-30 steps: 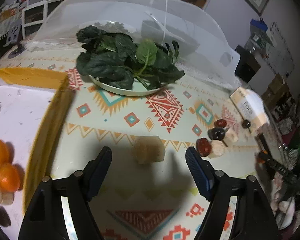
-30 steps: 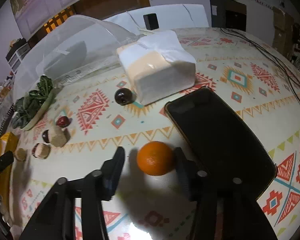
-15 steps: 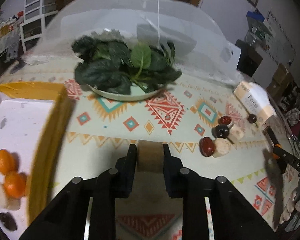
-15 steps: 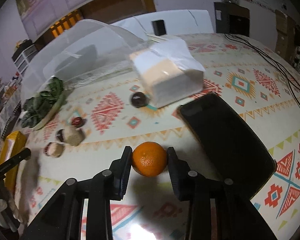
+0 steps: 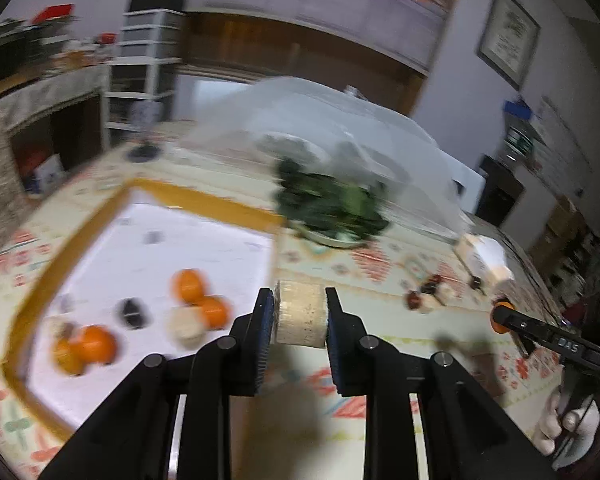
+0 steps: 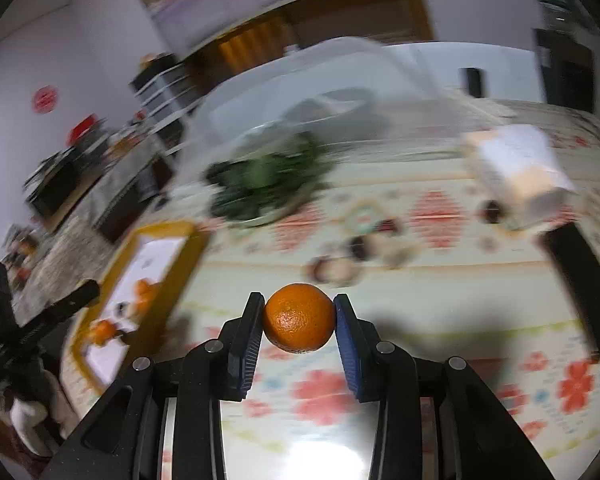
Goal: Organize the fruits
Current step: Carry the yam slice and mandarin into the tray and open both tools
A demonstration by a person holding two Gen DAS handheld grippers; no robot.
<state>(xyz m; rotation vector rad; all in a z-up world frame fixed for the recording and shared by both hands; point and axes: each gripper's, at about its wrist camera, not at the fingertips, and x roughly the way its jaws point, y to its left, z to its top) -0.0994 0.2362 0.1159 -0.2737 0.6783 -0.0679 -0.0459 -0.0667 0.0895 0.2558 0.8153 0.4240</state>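
The left tool [image 5: 300, 316] is pinching a pale, cut cylinder piece of fruit [image 5: 301, 314] between its pads, and the right tool [image 6: 299, 322] is pinching an orange [image 6: 299, 317]. Both pieces are now lifted off the desk [image 5: 380, 344] and hang in the air. One second ago both tools stood spread around their fruit, which lay on the patterned cloth; half a second ago the pads had closed on it. Now the views have swung toward the yellow-rimmed tray [image 5: 204, 196], where several oranges [image 5: 188, 286] and other pieces already lie. I judge that the grasping is done and the carrying to the tray has begun. Some small fruits [image 5: 424, 298] are left on the desk, near the tissue pack [image 5: 484, 258].
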